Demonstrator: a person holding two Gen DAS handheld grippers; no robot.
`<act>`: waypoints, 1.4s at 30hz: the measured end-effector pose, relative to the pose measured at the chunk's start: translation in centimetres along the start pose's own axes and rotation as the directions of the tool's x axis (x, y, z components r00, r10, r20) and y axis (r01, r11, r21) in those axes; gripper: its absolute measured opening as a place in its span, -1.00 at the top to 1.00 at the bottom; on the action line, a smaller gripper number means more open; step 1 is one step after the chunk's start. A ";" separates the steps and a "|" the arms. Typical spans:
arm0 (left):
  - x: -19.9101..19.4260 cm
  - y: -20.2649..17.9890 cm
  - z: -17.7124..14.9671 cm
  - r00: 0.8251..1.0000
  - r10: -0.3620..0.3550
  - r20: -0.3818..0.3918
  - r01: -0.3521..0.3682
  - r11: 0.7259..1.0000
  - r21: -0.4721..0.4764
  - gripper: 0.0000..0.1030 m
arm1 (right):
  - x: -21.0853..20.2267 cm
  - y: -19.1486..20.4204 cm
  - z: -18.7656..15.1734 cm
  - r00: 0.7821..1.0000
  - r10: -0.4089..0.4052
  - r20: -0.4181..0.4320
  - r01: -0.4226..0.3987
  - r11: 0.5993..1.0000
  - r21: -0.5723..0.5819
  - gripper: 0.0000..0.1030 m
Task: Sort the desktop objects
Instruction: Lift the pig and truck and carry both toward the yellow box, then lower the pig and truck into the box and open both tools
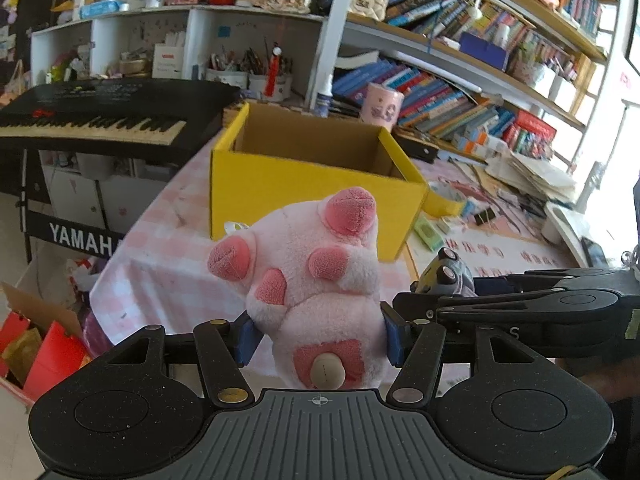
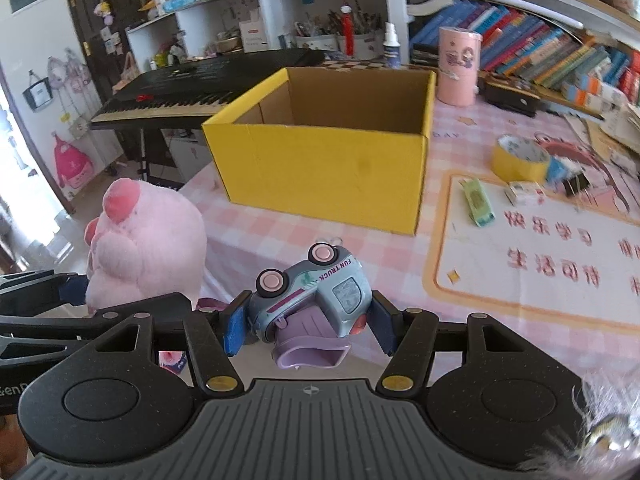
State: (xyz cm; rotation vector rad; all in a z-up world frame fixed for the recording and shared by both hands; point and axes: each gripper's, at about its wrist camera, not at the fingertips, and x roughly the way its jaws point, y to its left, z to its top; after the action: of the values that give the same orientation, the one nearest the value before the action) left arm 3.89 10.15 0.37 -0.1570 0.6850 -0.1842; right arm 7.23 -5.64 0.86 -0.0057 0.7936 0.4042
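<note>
My left gripper [image 1: 318,334] is shut on a pink plush toy [image 1: 316,280], held upside down above the table; the plush also shows at the left of the right wrist view [image 2: 144,244]. My right gripper [image 2: 306,326] is shut on a grey-blue toy truck [image 2: 312,292] with pink wheels, tilted on its side; the truck also shows in the left wrist view [image 1: 446,274]. An open yellow cardboard box [image 2: 320,168] stands ahead of both grippers on the pink checked tablecloth; its inside shows no objects. It also shows in the left wrist view [image 1: 304,188].
A yellow tape roll [image 2: 520,158], a green eraser-like item [image 2: 478,202], a small box and a binder clip [image 2: 576,184] lie right of the yellow box. A pink cylinder [image 2: 458,66] stands behind it. A keyboard [image 1: 92,116] sits left; bookshelves behind.
</note>
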 end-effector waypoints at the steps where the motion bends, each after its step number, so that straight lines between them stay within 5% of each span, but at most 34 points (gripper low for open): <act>1: 0.2 0.0 0.4 1.000 0.005 0.012 -0.005 1.000 -0.004 -0.15 | 0.2 0.0 0.4 1.000 0.005 0.006 -0.004 1.000 -0.013 -0.13; 15: 5.1 -1.8 9.7 0.988 0.037 0.153 -0.044 0.998 0.037 -0.16 | 1.7 -3.8 10.3 0.982 0.038 0.186 -0.012 0.991 -0.135 -0.13; 26: 13.6 -1.9 14.2 0.990 0.090 0.107 -0.102 0.987 0.121 -0.16 | 9.4 -7.1 16.1 0.989 0.029 0.145 0.018 0.949 -0.313 -0.13; 33: 20.0 -1.3 14.2 0.989 0.139 -0.059 -0.127 0.976 0.176 -0.16 | 15.9 -7.0 16.7 1.000 0.021 0.008 -0.014 0.858 -0.514 -0.13; 38: 22.1 -0.5 13.5 0.972 0.170 -0.162 -0.141 0.974 0.177 -0.17 | 18.9 -6.6 16.5 0.996 0.012 -0.086 -0.064 0.767 -0.639 -0.13; 42: 22.9 -0.5 12.9 0.948 0.176 -0.265 -0.133 0.976 0.174 -0.16 | 19.9 -6.4 16.4 0.992 0.012 -0.128 -0.105 0.655 -0.748 -0.13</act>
State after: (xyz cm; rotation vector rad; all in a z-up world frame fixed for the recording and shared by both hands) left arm 29.50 5.68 -3.69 0.0739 0.9574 -0.1082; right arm 33.36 -2.01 -2.26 -0.8066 0.6845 0.7867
